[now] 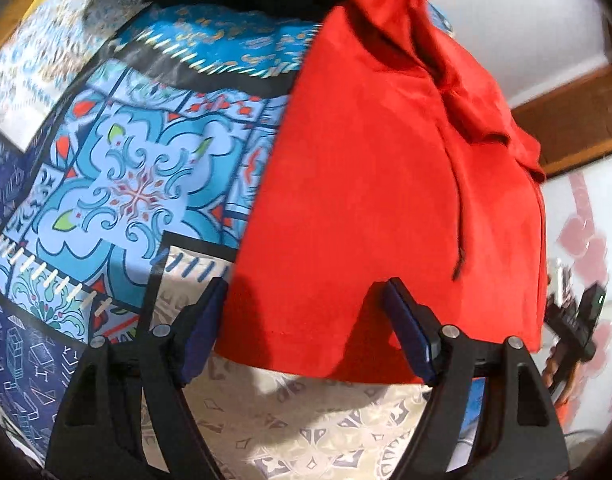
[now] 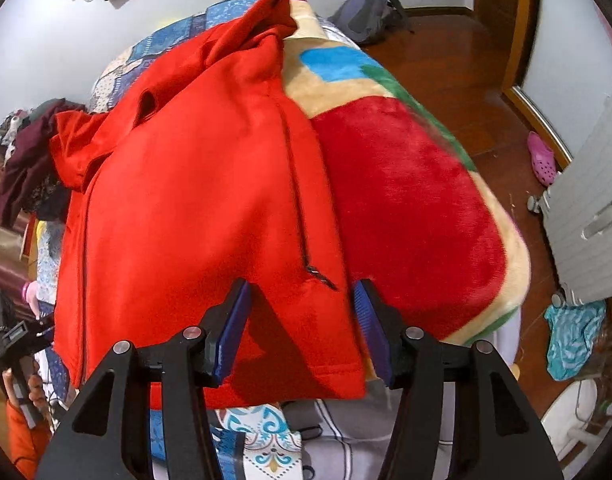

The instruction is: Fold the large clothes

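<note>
The fingers of the left gripper (image 1: 306, 332) are spread, released, with the hem of the red jacket (image 1: 378, 184) seen between them. The right gripper (image 2: 302, 332) is likewise parted and ungripped over the hem corner. The jacket is spread on the bed (image 2: 418, 200), filling the frame centre.

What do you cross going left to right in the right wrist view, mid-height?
Dark maroon clothes pile → red zip jacket → red-and-cream fleece blanket → wooden floor → pink clog → white radiator.
</note>
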The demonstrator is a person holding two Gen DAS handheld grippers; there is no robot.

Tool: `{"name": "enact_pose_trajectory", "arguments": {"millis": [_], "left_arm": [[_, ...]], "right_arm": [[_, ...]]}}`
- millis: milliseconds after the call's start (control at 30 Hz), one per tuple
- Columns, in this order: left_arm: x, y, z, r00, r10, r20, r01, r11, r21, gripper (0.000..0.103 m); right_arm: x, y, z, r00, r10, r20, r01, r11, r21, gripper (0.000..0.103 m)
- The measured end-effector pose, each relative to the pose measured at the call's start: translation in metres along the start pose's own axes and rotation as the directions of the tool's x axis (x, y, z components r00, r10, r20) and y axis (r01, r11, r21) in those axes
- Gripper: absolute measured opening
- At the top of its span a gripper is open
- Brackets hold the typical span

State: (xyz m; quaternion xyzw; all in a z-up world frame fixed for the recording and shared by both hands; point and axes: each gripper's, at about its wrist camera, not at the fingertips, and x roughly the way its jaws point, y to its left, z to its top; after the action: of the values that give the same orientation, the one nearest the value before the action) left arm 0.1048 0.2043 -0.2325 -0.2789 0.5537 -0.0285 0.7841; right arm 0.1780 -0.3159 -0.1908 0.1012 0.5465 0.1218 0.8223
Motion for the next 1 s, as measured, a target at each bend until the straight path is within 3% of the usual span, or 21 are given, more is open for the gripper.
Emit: {"name": "enact_pose_trajectory", "arguments": {"millis": [33, 67, 100, 133, 167, 200, 267, 300, 467, 700, 867, 1000], "left_arm": [[-0.001, -0.004, -0.002, 1.0, 0.007, 0.006, -0.007, 1.0, 0.02, 0.069], [-0.003, -0.011, -0.006, 1.0, 0.013, 0.017, -0.014, 0.998, 0.054, 0.056], [-0.005, -0.017, -0.009, 1.0, 0.011, 0.027, -0.013, 0.997, 0.077, 0.024], [-0.005, -0.022, -0.009, 1.0, 0.005, 0.022, -0.007, 0.996, 0.085, 0.01], [-0.006, -0.027, -0.01, 1.0, 0.001, 0.024, -0.003, 0.996, 0.089, 0.007], [-0.007, -0.033, -0.01, 0.999, 0.001, 0.038, -0.004, 0.995, 0.098, 0.005], [-0.011, -0.044, -0.003, 0.998, -0.006, 0.059, -0.001, 0.992, 0.128, 0.005], [-0.016, -0.053, -0.002, 0.997, -0.017, 0.077, 0.005, 0.989, 0.145, 0.004], [-0.057, -0.088, 0.017, 0.975, -0.091, 0.203, 0.046, 0.975, 0.217, 0.004], [-0.114, -0.123, 0.074, 0.908, -0.175, 0.38, 0.076, 0.962, 0.262, 0.004], [-0.117, -0.148, 0.138, 0.869, -0.145, 0.472, 0.012, 0.962, 0.273, 0.004], [-0.094, -0.151, 0.201, 0.854, -0.092, 0.511, -0.027, 0.975, 0.221, 0.004]], "right_arm": [[0.002, 0.003, -0.001, 1.0, 0.004, 0.004, -0.004, 1.0, -0.006, 0.051], [0.003, 0.006, -0.002, 1.0, -0.005, 0.014, 0.005, 1.0, -0.012, 0.051], [0.004, 0.007, -0.003, 1.0, -0.013, 0.024, 0.014, 1.0, -0.014, 0.051], [0.006, 0.006, -0.004, 0.999, -0.018, 0.03, 0.018, 1.0, -0.011, 0.049], [0.006, 0.007, -0.004, 0.999, -0.021, 0.04, 0.021, 1.0, -0.006, 0.047], [0.005, 0.007, -0.004, 0.999, -0.019, 0.051, 0.019, 1.0, -0.001, 0.043], [0.002, 0.009, -0.006, 0.997, -0.025, 0.067, 0.026, 1.0, -0.008, 0.014], [-0.001, 0.011, -0.006, 0.998, 0.011, 0.063, -0.01, 1.0, -0.024, 0.011], [-0.032, 0.04, 0.002, 0.987, 0.099, 0.13, -0.085, 0.99, -0.114, 0.011], [-0.066, 0.061, 0.06, 0.95, 0.214, 0.226, -0.18, 0.97, -0.163, 0.01], [-0.065, 0.072, 0.12, 0.932, 0.201, 0.301, -0.157, 0.974, -0.164, 0.01], [-0.048, 0.075, 0.174, 0.93, 0.146, 0.336, -0.105, 0.985, -0.136, 0.01]]}}
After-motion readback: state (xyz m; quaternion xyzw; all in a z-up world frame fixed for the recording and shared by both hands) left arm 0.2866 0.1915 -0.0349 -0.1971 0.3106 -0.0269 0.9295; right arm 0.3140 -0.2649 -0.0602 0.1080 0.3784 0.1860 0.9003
